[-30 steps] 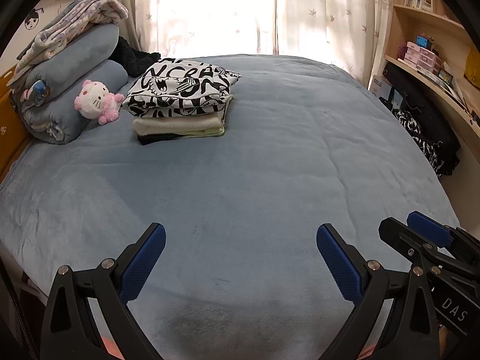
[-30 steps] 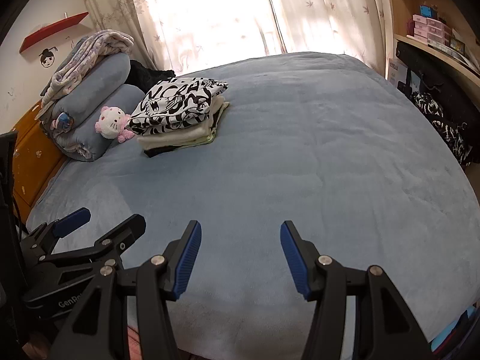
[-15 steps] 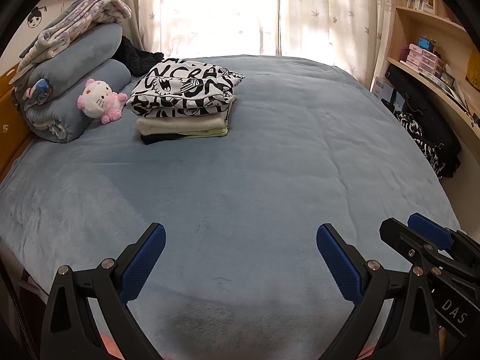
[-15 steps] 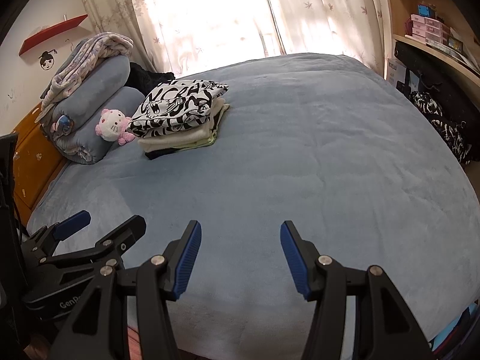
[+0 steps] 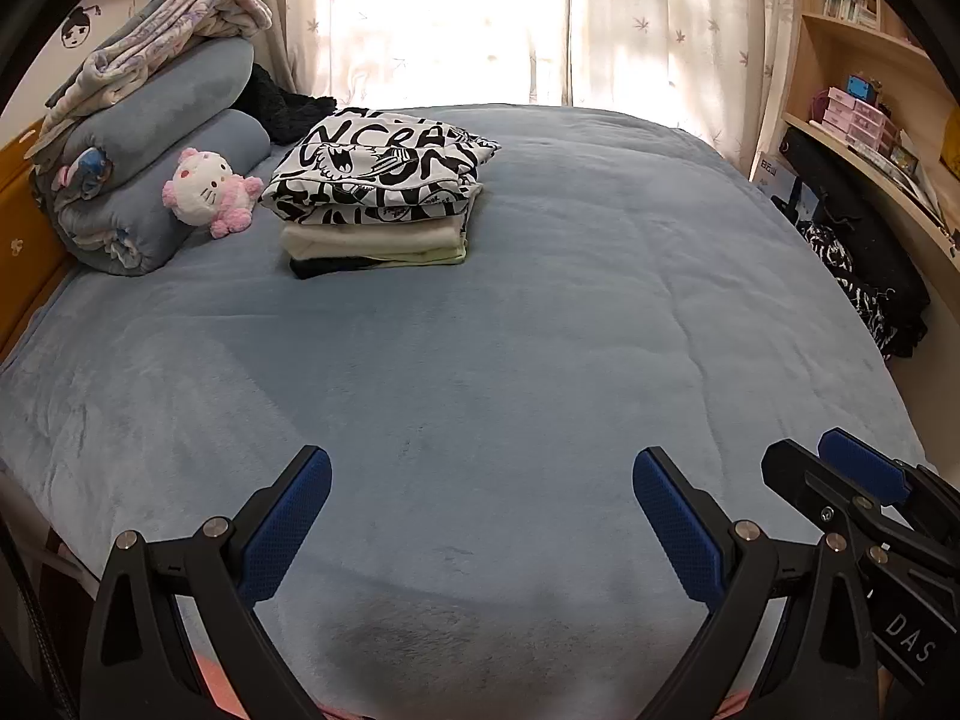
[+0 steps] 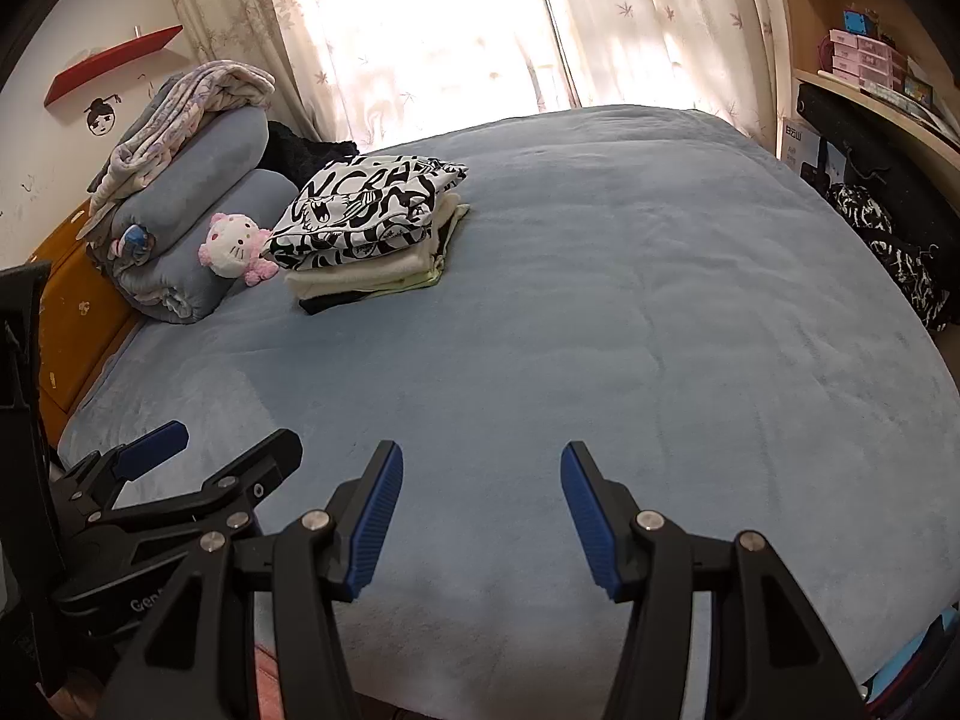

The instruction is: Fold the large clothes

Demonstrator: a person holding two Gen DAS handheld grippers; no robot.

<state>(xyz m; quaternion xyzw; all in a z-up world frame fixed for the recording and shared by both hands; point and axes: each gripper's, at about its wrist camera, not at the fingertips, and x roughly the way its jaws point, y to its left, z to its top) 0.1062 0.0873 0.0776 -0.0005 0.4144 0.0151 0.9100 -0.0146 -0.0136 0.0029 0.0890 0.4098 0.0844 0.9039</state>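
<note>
Blue-padded fingers of my left gripper [image 5: 480,516] and right gripper [image 6: 480,516] gape empty over the bed's [image 5: 540,330] near edge; folded clothes [image 5: 378,198] sit far-left, beside a plush cat [image 5: 207,192].

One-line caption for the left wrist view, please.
Open left gripper above the blue bedspread; folded clothes stack beyond.

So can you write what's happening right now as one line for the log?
left gripper: open, empty | right gripper: open, empty | both over bare bed | folded clothes pile at far left beside plush toy
</note>
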